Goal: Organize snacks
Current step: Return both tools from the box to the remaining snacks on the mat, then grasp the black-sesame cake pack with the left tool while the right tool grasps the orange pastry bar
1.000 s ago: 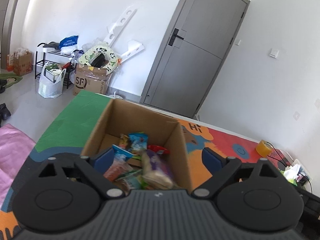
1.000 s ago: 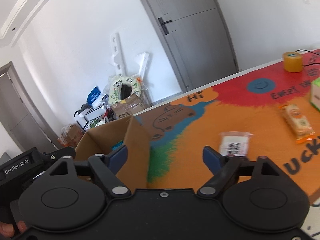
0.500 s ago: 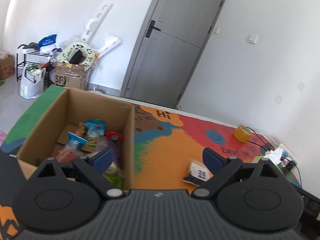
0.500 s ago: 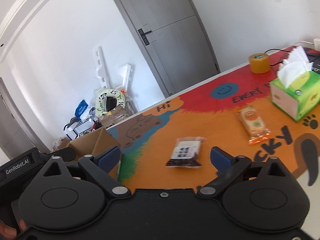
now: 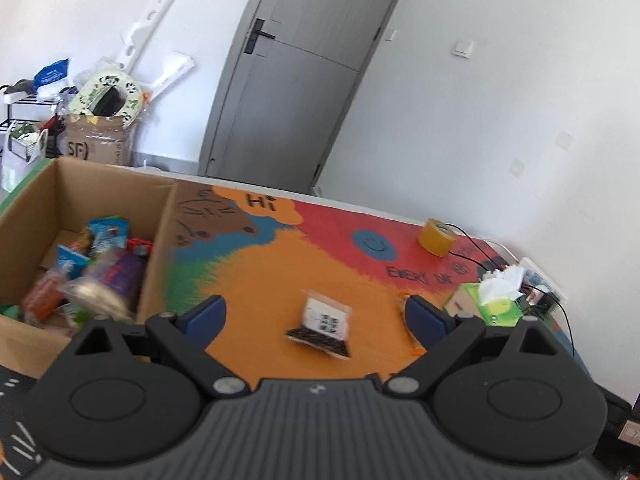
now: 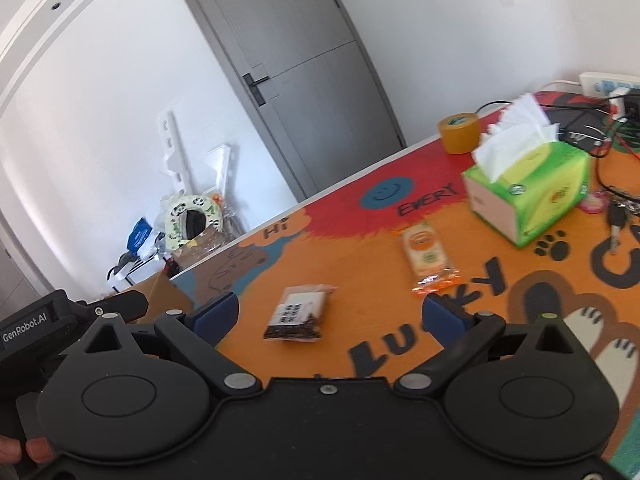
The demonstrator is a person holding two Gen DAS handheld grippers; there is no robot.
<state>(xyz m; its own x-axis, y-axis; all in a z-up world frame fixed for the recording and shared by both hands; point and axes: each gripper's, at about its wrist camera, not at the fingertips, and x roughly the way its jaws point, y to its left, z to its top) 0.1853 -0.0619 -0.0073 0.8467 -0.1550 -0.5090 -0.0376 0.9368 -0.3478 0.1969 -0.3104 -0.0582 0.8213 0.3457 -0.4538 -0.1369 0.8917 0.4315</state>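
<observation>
A cardboard box (image 5: 158, 240) with several snack packs inside stands at the left of the colourful mat; its corner shows in the right wrist view (image 6: 168, 294). A clear packet with a white label and dark contents (image 5: 322, 326) lies on the orange part of the mat, also in the right wrist view (image 6: 298, 312). An orange-edged cracker pack (image 6: 430, 256) lies to its right. My left gripper (image 5: 316, 314) is open and empty above the packet. My right gripper (image 6: 330, 316) is open and empty, just right of the packet.
A green tissue box (image 6: 532, 192) stands at the right, also in the left wrist view (image 5: 486, 300). A tape roll (image 6: 458, 132), cables, a power strip (image 6: 608, 82) and keys (image 6: 618, 220) lie beyond. The left gripper's body (image 6: 40, 328) is at my right gripper's left.
Both grippers have swung right, away from the box and toward the loose packets on the mat. The tissue box and cracker pack have come into view. Both stay open.
</observation>
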